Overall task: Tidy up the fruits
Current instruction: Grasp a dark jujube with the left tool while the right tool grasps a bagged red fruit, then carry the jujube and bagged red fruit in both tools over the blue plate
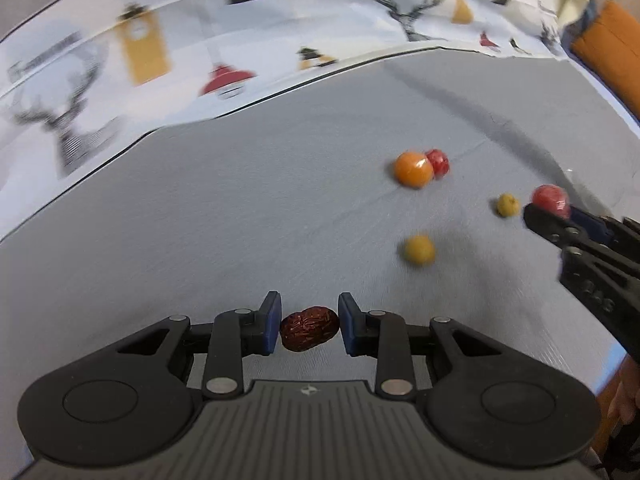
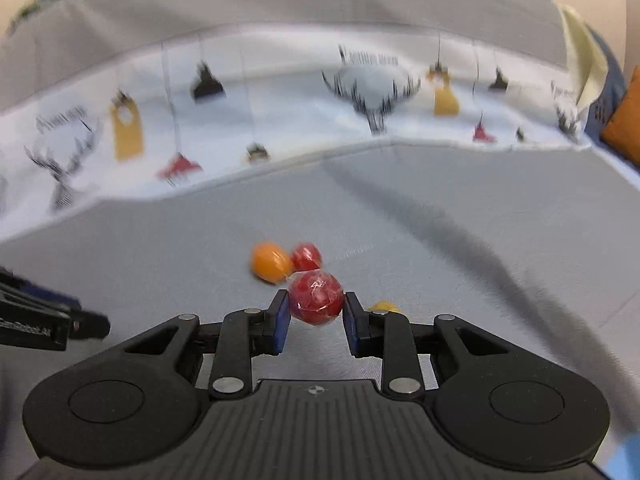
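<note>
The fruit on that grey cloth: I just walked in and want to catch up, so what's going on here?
A person is sorting small fruits with a handheld gripper in each hand. The left gripper has its jaws closed on a wrinkled dark red date. The right gripper grips a shiny red ball-shaped fruit. On the grey cloth lie an orange fruit touching another red one, plus two small yellow fruits.

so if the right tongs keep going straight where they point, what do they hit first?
Probably the orange fruit and the red fruit touching it, just beyond the wrapped red ball that the right tongs hold. Depth is unclear; the grey cloth might come first.
</note>
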The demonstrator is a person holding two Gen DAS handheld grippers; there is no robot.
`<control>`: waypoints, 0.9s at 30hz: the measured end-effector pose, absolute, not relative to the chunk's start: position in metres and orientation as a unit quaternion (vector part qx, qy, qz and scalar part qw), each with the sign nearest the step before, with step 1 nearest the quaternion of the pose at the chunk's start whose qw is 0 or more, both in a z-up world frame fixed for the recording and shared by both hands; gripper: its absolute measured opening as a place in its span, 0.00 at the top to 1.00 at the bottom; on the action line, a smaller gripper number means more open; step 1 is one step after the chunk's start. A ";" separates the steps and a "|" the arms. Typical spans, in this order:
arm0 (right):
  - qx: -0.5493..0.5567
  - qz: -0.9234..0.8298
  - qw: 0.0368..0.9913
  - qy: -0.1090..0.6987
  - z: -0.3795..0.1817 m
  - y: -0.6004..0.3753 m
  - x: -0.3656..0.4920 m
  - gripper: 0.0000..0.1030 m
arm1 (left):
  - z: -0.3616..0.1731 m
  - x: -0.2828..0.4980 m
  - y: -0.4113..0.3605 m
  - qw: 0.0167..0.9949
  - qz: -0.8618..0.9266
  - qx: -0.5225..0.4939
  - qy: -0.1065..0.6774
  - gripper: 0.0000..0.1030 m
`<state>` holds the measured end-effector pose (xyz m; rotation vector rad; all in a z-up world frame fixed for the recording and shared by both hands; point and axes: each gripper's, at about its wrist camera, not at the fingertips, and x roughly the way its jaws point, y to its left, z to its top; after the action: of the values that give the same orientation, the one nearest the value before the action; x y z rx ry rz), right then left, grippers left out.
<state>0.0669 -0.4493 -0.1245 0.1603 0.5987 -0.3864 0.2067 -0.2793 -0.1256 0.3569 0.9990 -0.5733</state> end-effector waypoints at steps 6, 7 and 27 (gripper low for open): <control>0.086 -0.124 0.951 0.270 -0.065 -0.378 -0.001 0.71 | -0.064 0.150 -0.201 0.835 -0.244 0.142 0.472 0.67; 0.086 -0.112 0.953 0.269 -0.056 -0.365 -0.013 0.71 | -0.055 0.140 -0.188 0.838 -0.240 0.142 0.469 0.67; 0.037 0.019 0.961 0.272 0.005 -0.192 -0.124 0.71 | 0.005 0.001 -0.006 0.861 -0.201 0.073 0.462 0.67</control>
<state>-0.1236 -0.1921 0.0054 0.0758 0.5512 0.0379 0.0007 -0.0061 0.0050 0.1528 0.9697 -0.4228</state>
